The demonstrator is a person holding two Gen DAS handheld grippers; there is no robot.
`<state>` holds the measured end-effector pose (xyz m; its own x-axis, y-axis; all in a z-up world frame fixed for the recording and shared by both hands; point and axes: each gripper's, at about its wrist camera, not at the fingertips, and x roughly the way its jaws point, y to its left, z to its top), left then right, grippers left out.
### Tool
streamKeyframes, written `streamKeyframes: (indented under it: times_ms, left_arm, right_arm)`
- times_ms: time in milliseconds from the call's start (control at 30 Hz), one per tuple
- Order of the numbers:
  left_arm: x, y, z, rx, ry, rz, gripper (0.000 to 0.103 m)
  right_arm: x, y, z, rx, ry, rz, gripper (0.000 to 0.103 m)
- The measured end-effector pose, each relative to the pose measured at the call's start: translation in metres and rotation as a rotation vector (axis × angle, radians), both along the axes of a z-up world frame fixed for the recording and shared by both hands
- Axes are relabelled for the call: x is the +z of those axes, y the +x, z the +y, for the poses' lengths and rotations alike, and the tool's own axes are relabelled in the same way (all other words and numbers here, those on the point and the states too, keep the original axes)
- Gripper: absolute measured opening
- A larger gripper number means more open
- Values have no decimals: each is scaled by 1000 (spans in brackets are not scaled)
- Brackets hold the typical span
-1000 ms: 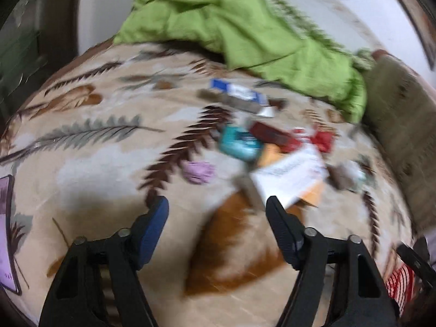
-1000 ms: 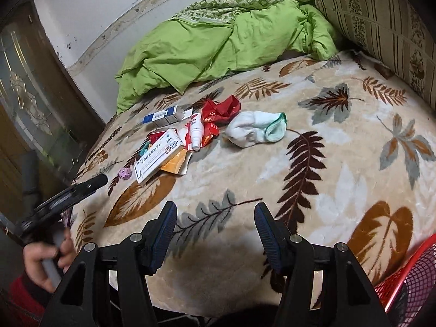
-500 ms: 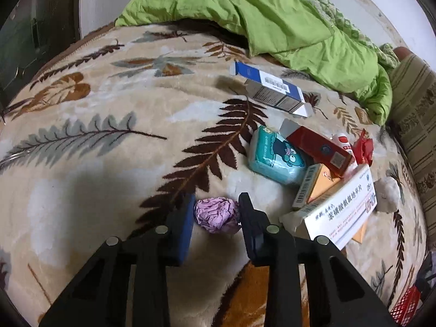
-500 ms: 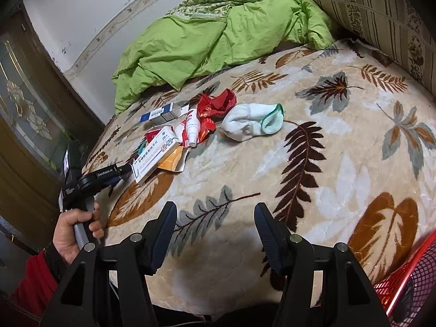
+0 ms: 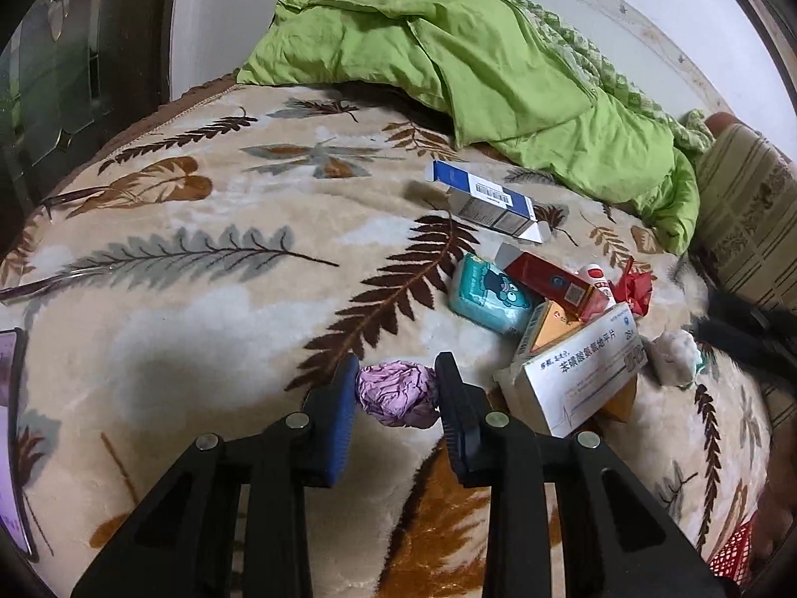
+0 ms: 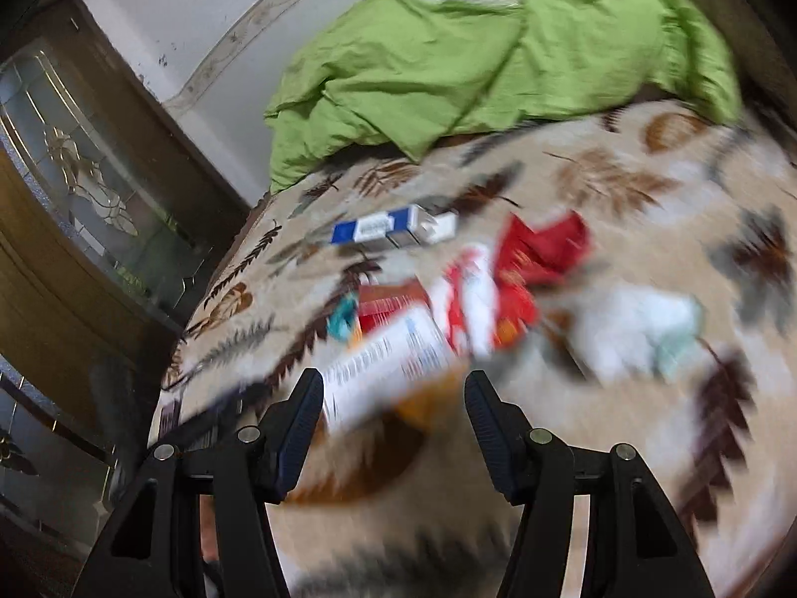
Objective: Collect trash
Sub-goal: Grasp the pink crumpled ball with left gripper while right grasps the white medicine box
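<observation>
Crumpled lilac paper wad sits pinched in the left claw, ready for lifting; right claw gapes empty.

A crumpled wrapper lies on the blanket, left of a heap of medicine boxes; the duvet is bunched behind them.

The left hand-held gripper, wide open above the bed a second ago, now has its blue pads pressed against both sides of the crumpled purple wrapper. The right hand-held gripper, earlier well back from the litter, now sits just before the white medicine box, jaws apart, its view blurred.
</observation>
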<state>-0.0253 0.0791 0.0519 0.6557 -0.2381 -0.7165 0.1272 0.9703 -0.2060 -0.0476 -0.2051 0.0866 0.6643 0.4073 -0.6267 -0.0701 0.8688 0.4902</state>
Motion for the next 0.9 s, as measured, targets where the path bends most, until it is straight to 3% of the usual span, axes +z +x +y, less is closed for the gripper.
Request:
streamKeyframes:
  times_ms: [133, 267, 367, 633, 733, 833, 900]
  left_arm:
    - [-2, 2, 2, 5, -7, 11, 30]
    - [-3, 3, 3, -1, -16, 11, 30]
    - [-2, 3, 5, 3, -36, 9, 30]
    - [-1, 4, 14, 34, -69, 13, 30]
    - [0, 4, 13, 34, -61, 8, 30]
    - [1, 3, 12, 34, -44, -3, 30]
    - [1, 3, 15, 40, -47, -2, 30]
  right_arm:
    - [-20, 53, 10, 15, -16, 47, 62]
    - [-38, 73, 15, 49, 13, 105, 52]
    - [-40, 54, 27, 136, 10, 122, 52]
    - [-41, -52, 62, 423, -6, 194, 52]
    - [-27, -67, 68, 430, -135, 107, 53]
    - [-18, -61, 73, 422, -235, 45, 62]
    - [-18, -56, 74, 432, -224, 37, 62]
